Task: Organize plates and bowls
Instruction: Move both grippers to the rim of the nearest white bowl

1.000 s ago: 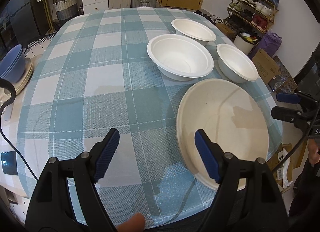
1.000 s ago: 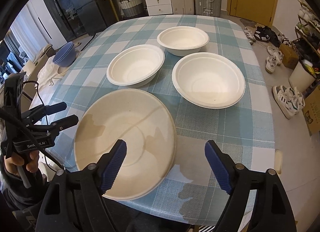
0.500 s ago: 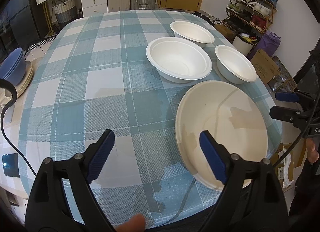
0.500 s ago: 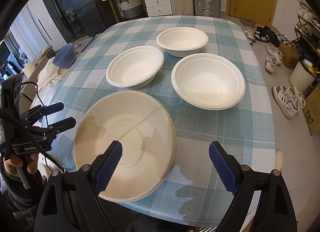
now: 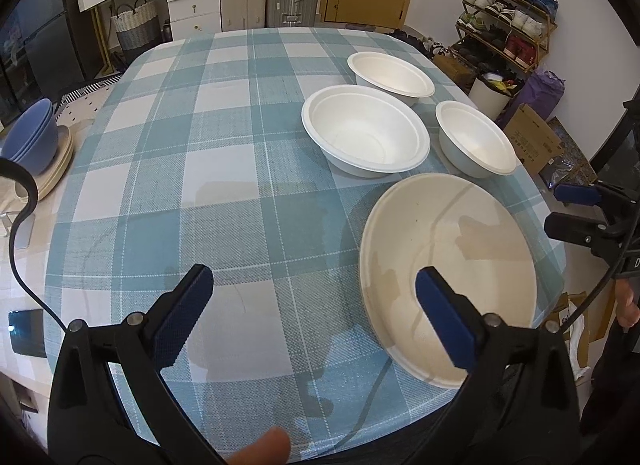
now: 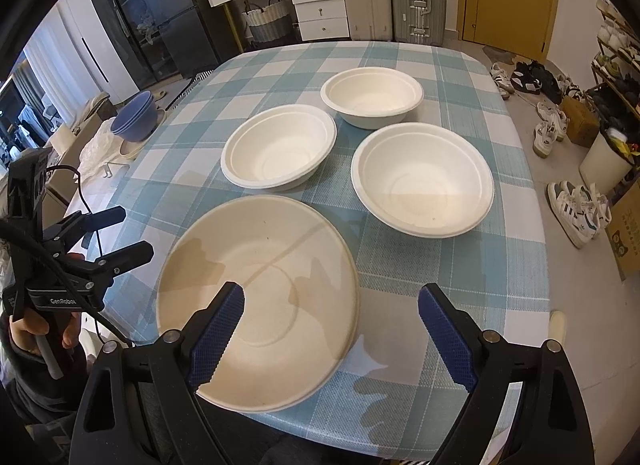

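Hovering over the near table edge in the left wrist view, the left gripper (image 5: 312, 293) has its blue-padded jaws spread wide and holds nothing. The shallow cream paper plate (image 5: 448, 269) lies at lower right, its near rim just under the right-hand pad; three white paper bowls (image 5: 364, 131) sit beyond it at centre right on the teal-and-white checked tablecloth (image 5: 208, 169). A stack of blue bowls on cream plates (image 5: 38, 145) rests at far left.

In the right wrist view, the right gripper (image 6: 332, 329) is likewise spread and empty above the plate's (image 6: 260, 297) near-right rim at lower centre; the bowls (image 6: 280, 145) fill mid-frame. Judged best practice: pinch one bowl by its rolled rim, lift it level, and nest it concentrically in its neighbour.
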